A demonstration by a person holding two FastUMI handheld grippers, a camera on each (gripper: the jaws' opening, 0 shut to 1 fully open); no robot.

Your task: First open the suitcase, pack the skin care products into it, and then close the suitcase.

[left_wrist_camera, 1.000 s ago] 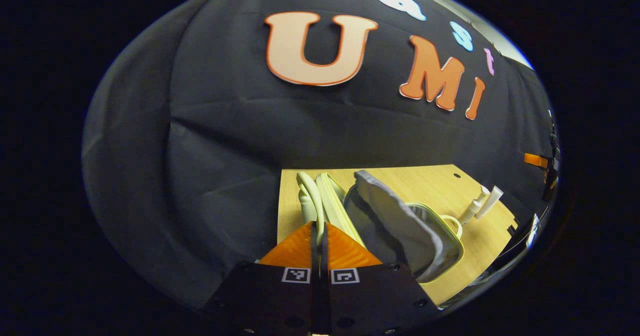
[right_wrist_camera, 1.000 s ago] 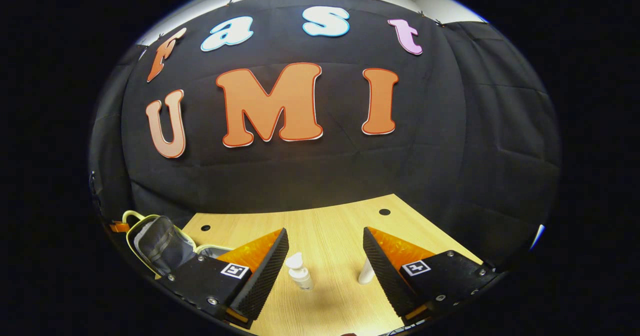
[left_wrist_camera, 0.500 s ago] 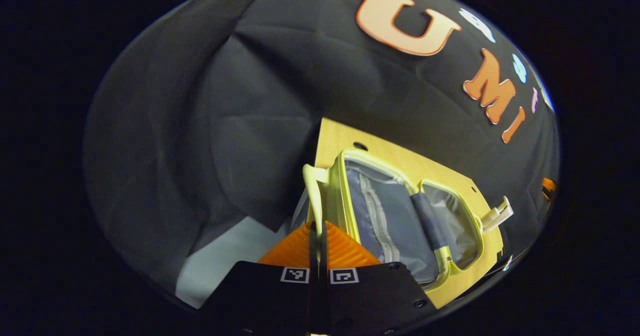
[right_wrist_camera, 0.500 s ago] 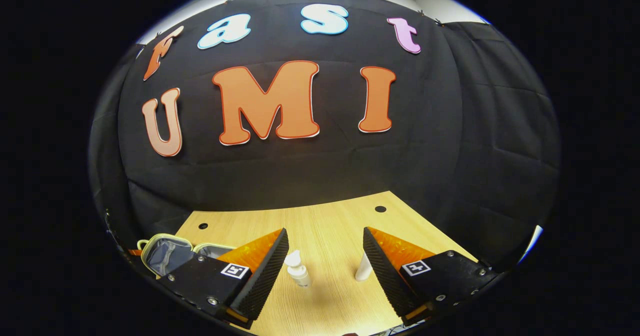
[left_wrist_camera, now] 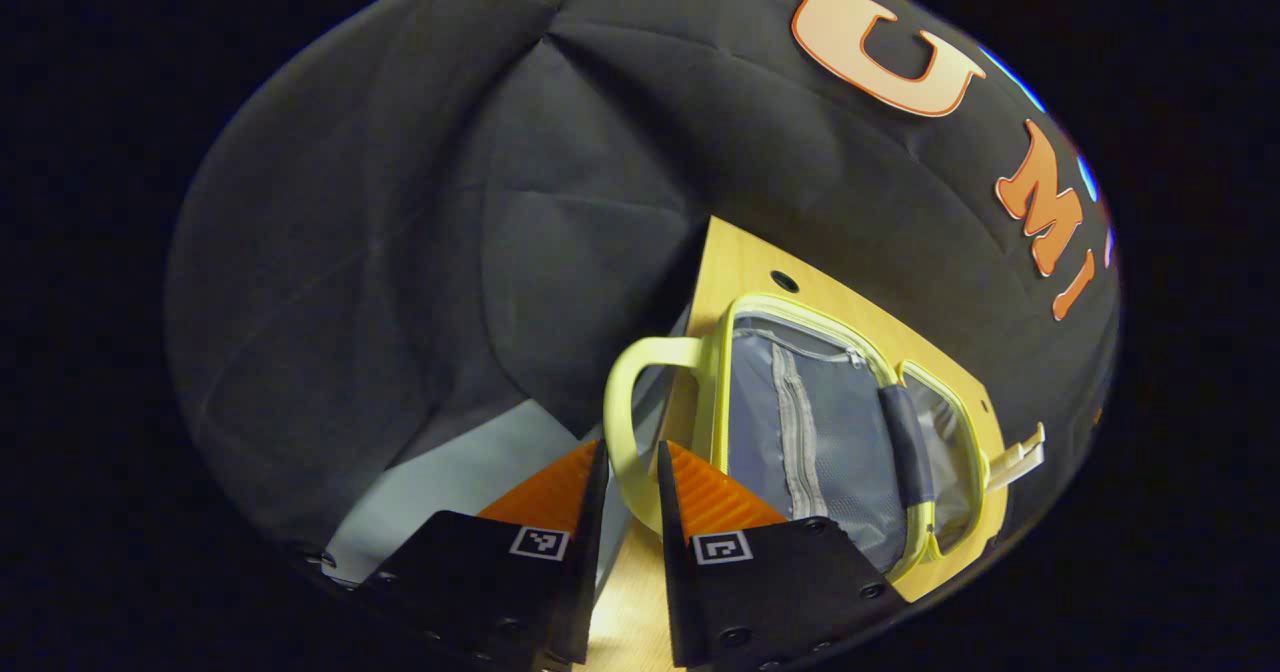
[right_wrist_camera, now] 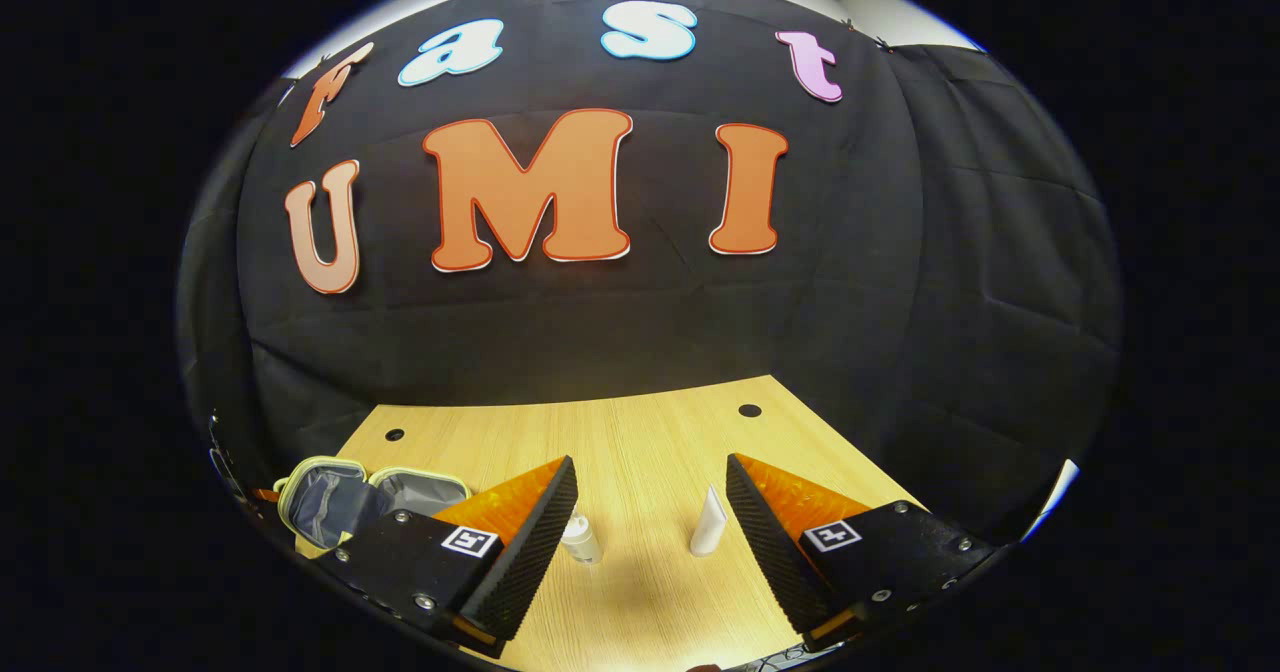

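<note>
Our left gripper (left_wrist_camera: 632, 472) is a little open, its fingers on both sides of the pale yellow loop handle (left_wrist_camera: 628, 422) without clearly pressing it. The small yellow suitcase with grey lining (left_wrist_camera: 830, 422) lies open on the wooden worktop (right_wrist_camera: 640, 452); lifting the hand carelessly could snag it. Our right gripper (right_wrist_camera: 650, 512) is wide open, holding nothing, near the white pump bottle (right_wrist_camera: 580, 540) and white tube (right_wrist_camera: 708, 534), which we could knock over.

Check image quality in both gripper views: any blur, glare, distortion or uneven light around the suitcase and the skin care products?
Left gripper view: sharp, strong fisheye bend and tilt; suitcase evenly lit, table edge curved. Right gripper view: sharp, no glare; a bright pool on the table near the pump bottle and tube, soft shadows beside them; the suitcase sits dim and squeezed at the rim.
</note>
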